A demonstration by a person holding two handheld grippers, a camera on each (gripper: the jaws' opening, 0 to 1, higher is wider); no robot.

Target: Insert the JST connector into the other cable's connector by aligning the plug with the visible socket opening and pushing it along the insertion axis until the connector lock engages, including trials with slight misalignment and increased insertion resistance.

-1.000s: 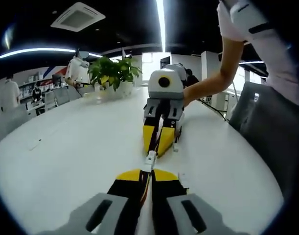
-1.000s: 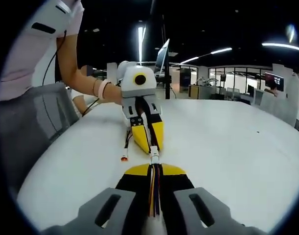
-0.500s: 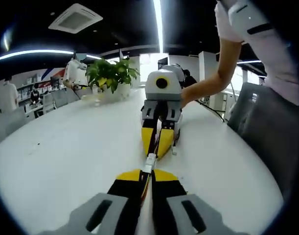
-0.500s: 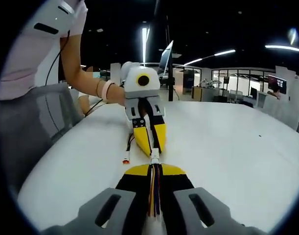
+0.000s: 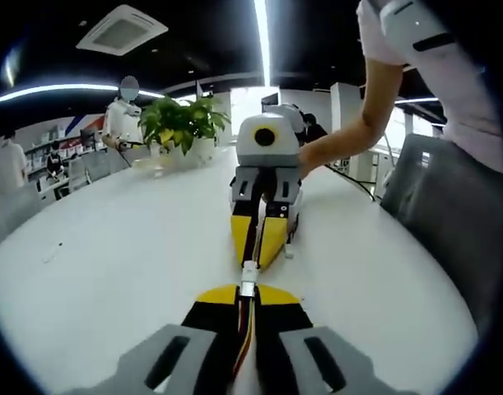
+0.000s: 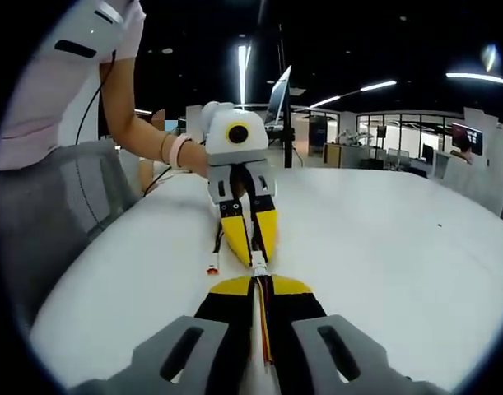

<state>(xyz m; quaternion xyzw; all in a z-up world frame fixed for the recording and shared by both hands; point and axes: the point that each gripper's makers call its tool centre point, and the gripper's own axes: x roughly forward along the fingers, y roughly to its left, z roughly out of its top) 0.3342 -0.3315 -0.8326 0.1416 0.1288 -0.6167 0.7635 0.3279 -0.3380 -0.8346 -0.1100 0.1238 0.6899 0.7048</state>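
Observation:
Over the white table (image 5: 111,247) my two grippers face each other tip to tip. My left gripper (image 5: 247,293) is shut on a cable of coloured wires that ends in a white JST connector (image 5: 249,278). Right in front of it the right gripper (image 5: 253,258) has its yellow jaws closed. In the right gripper view my right gripper (image 6: 259,285) is shut on its own wire bundle, and the white connector (image 6: 257,264) bridges the short gap to the left gripper (image 6: 253,255). Whether the two connector halves are fully mated I cannot tell.
A loose cable end with a red tip (image 6: 211,268) lies on the table (image 6: 383,239) beside the left gripper. A grey chair (image 5: 436,206) stands by the person holding the grippers. A potted plant (image 5: 183,123) sits at the far end.
The two grippers have come closer together along their shared axis, and the gap holding the white connector has shortened. Both stay shut on their cables.

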